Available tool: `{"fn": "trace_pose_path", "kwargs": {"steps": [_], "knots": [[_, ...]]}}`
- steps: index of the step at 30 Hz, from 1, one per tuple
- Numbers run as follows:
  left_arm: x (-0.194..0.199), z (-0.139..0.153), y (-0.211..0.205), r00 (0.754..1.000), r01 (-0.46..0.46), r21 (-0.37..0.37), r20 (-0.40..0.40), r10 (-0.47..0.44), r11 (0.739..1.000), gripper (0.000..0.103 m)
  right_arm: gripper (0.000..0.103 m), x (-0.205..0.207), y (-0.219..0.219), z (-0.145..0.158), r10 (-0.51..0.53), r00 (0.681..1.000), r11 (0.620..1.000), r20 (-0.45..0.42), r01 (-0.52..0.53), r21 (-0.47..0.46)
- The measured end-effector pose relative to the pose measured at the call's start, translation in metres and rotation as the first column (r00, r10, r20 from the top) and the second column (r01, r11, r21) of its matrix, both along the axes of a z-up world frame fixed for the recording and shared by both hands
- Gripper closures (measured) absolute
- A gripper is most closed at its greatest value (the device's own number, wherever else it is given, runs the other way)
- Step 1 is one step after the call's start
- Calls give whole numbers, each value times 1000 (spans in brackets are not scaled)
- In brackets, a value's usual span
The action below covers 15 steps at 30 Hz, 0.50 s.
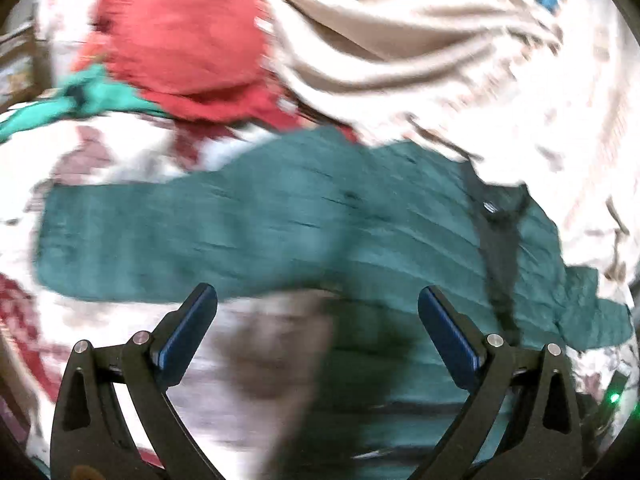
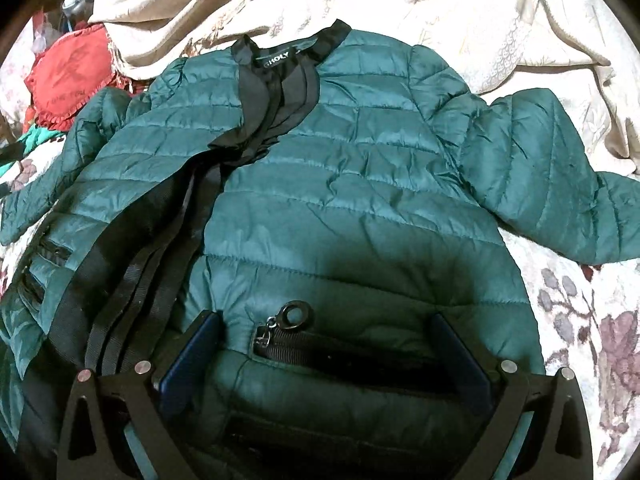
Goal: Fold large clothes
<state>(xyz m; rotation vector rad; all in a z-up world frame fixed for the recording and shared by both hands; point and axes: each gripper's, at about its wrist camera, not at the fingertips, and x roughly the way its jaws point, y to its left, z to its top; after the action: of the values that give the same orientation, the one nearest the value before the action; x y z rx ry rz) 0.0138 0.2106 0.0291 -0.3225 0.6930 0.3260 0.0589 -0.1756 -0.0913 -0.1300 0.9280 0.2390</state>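
The work surface is a bed covered by a floral sheet (image 2: pixel 592 320), with a beige blanket (image 2: pixel 400 4) bunched beyond the jacket's collar and a red cloth (image 2: pixel 68 76) off its left shoulder. The jacket (image 2: pixel 340 184), a green quilted puffer, lies face up and spread on the sheet, front open along the black trim, sleeves out to both sides.

The right gripper (image 2: pixel 326 348) sits low over the jacket's hem, jaws spread either side of a pocket zipper (image 2: pixel 296 316), pinching nothing. The left gripper (image 1: pixel 318 320) hovers over a sleeve (image 1: pixel 200 232), jaws spread and empty; this view is blurred.

The jacket likely handles light, soft and springy, with a slippery shell. Take hold at seams, hem or cuff, where the fabric is thinner.
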Motion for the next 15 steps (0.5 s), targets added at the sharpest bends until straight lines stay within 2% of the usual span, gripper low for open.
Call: {"fn": "trace_pose_path", "kwargs": {"steps": [3, 6, 11, 13, 15], "knots": [[-47, -17, 52, 997, -63, -57, 45, 66, 996, 2, 0, 1, 1, 0, -1, 1000, 1000, -1, 1, -6], [-76, -46, 94, 992, -120, -114, 29, 124, 986, 2, 0, 1, 1, 0, -1, 1000, 1000, -1, 1, -6], [-103, -94, 162, 952, -280, -280, 41, 303, 918, 3, 0, 0, 0, 0, -1, 1000, 1000, 2, 1, -3], [-105, -113, 181, 944, -289, -373, 43, 327, 882, 3, 0, 1, 0, -1, 0, 1000, 1000, 2, 0, -3], [-103, -117, 189, 941, -273, -387, 82, 328, 881, 3, 0, 0, 0, -1, -1, 1000, 1000, 2, 1, -2]]}}
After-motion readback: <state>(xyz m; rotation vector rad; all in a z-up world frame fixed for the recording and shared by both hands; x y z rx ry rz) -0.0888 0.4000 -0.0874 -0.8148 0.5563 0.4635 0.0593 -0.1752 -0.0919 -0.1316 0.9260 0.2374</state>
